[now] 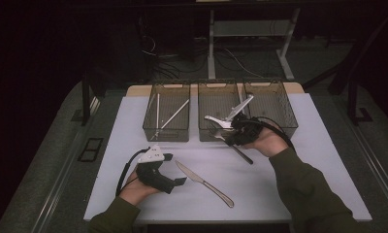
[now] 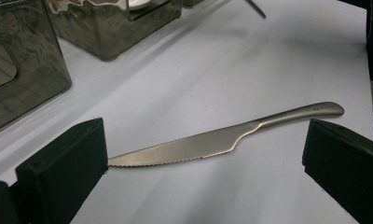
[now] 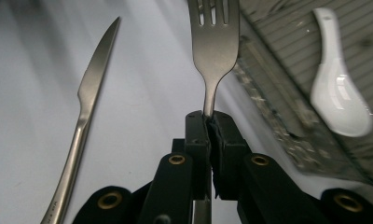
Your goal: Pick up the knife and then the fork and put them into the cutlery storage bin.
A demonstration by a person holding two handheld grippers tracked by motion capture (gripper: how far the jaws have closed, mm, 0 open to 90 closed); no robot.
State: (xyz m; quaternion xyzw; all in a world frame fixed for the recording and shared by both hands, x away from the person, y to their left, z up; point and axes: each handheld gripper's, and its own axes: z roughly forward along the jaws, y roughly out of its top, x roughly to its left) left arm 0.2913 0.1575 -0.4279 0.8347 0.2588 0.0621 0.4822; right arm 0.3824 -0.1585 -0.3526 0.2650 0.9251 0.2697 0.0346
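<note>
A steel fork (image 3: 215, 42) stands pinched by its neck in my right gripper (image 3: 209, 121), tines pointing away from the camera. In the high view that gripper (image 1: 231, 138) hovers at the front wall of the middle basket (image 1: 206, 133), and the fork's handle (image 1: 244, 155) slants back under the hand. A steel table knife (image 1: 204, 182) lies flat on the white table top. My left gripper (image 1: 170, 170) rests just left of it, open. From the left gripper view, the knife (image 2: 222, 142) lies between the two wide-apart jaws of that gripper (image 2: 204, 156).
Three dark mesh baskets stand in a row at the back. The left basket (image 1: 148, 124) holds long thin sticks, the middle one white ceramic spoons (image 1: 216, 121), and the right basket (image 1: 293, 116) stands behind my right hand. One white spoon (image 3: 338, 93) lies close to the fork.
</note>
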